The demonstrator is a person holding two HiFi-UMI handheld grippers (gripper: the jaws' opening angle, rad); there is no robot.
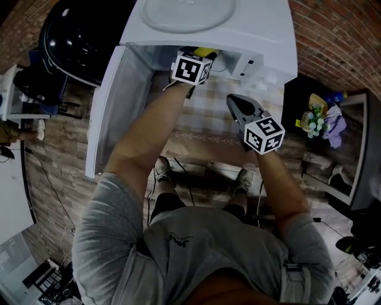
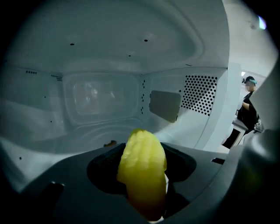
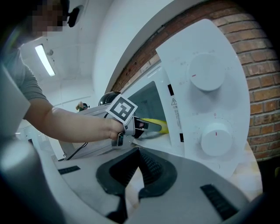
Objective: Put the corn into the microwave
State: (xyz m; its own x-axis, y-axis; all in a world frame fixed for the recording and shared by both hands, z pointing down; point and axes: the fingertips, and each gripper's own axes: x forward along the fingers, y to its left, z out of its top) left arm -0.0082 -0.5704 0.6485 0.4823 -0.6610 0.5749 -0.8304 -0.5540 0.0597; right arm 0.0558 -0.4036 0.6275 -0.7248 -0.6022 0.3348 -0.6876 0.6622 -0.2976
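Observation:
A yellow corn cob [image 2: 143, 166] sticks up between the jaws of my left gripper [image 2: 144, 179], which is shut on it. That gripper [image 1: 202, 56] reaches into the mouth of the white microwave [image 1: 262, 36], and the corn [image 1: 205, 52] shows just inside the opening. The cavity's back wall [image 2: 100, 96] lies ahead of the corn. The right gripper view also shows the left gripper [image 3: 144, 127] with the corn [image 3: 156, 124] at the opening. My right gripper [image 1: 235, 102] hangs in front of the microwave, below its control panel [image 3: 205, 100], jaws together and holding nothing.
The microwave door [image 1: 110, 101] swings open to the left. A round glass plate [image 1: 187, 13] lies on top of the oven. A checked cloth [image 1: 202, 119] covers the table. A shelf with flowers [image 1: 315, 119] stands to the right. Another person [image 2: 249, 100] stands far off.

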